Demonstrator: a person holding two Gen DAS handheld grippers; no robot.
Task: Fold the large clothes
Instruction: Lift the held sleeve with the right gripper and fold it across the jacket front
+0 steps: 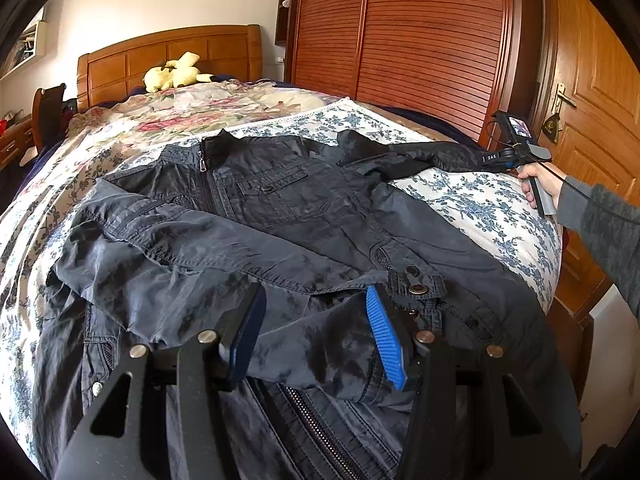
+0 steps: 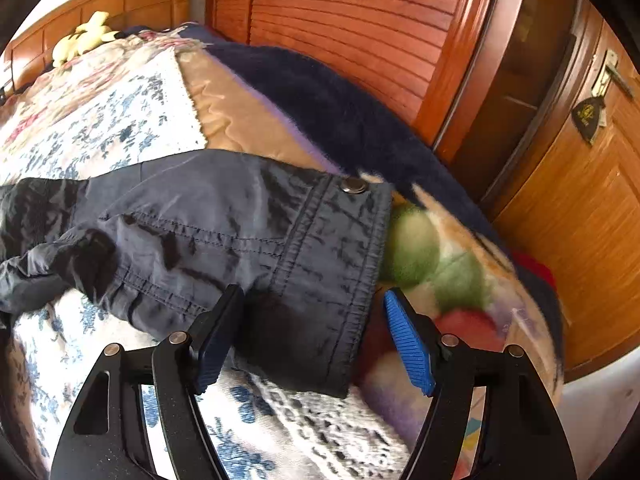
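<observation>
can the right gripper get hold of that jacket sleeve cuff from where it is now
Probably yes. The right gripper stands open with the sleeve cuff already lying between its fingers on the bedspread, and nothing covers the cuff.

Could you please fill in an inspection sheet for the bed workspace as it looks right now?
Surface: bed with blue-floral cover.
Job's things: dark jacket lies front up, zipped; one sleeve folded across its body, the other sleeve stretched sideways.
Clutter: yellow plush toy by the headboard; fleece blanket at the bed edge.
Grippers: left gripper open over the folded sleeve; right gripper open around the cuff.
Cables: thin black cord at the right wrist.
Surroundings: slatted wardrobe, wooden door.
</observation>
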